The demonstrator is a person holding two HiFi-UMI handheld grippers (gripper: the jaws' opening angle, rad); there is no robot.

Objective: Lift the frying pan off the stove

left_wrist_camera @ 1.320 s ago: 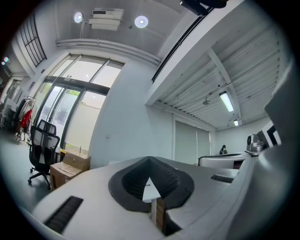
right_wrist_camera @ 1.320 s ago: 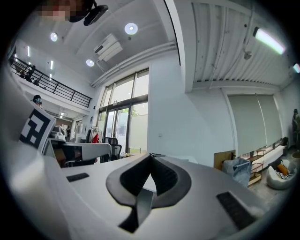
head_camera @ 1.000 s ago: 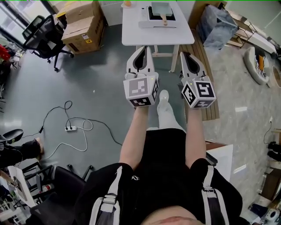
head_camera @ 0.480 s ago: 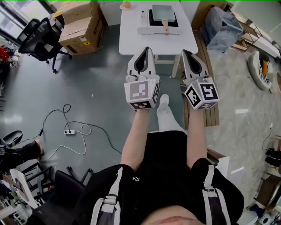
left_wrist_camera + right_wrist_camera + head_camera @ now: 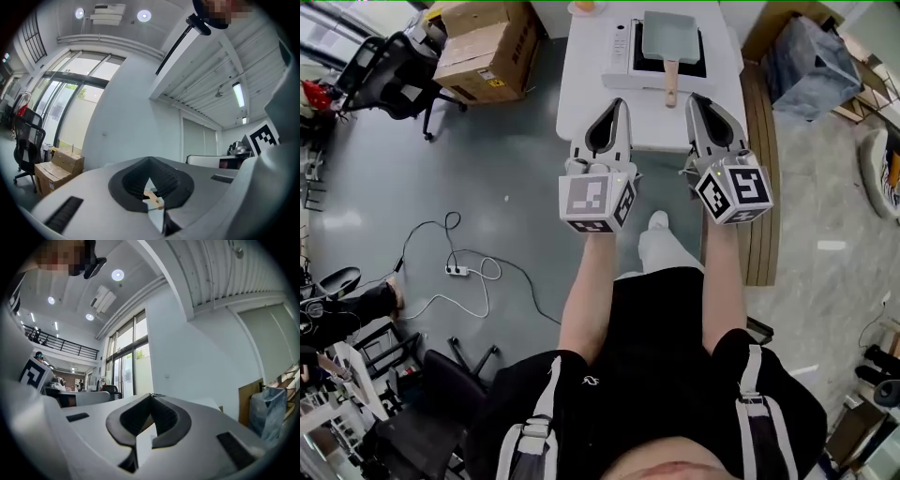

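Observation:
A square grey frying pan (image 5: 669,37) with a wooden handle (image 5: 671,82) sits on a white-and-black stove (image 5: 619,58) on a white table (image 5: 581,84) at the top of the head view. My left gripper (image 5: 612,100) is shut and empty, held level at the table's near edge, left of the handle. Just right of the handle, my right gripper (image 5: 697,97) is shut and empty too. In the left gripper view the wooden handle (image 5: 153,198) shows through the gap in the closed jaws.
Cardboard boxes (image 5: 486,49) and an office chair (image 5: 386,70) stand left of the table. A wooden pallet (image 5: 759,169) with a wrapped bundle (image 5: 811,54) lies to the right. A power strip with cables (image 5: 455,270) lies on the grey floor at left.
Both grippers have moved forward from over the floor to the table's near edge, and the table, stove and pan have come closer in the head view. Jaws stay shut.

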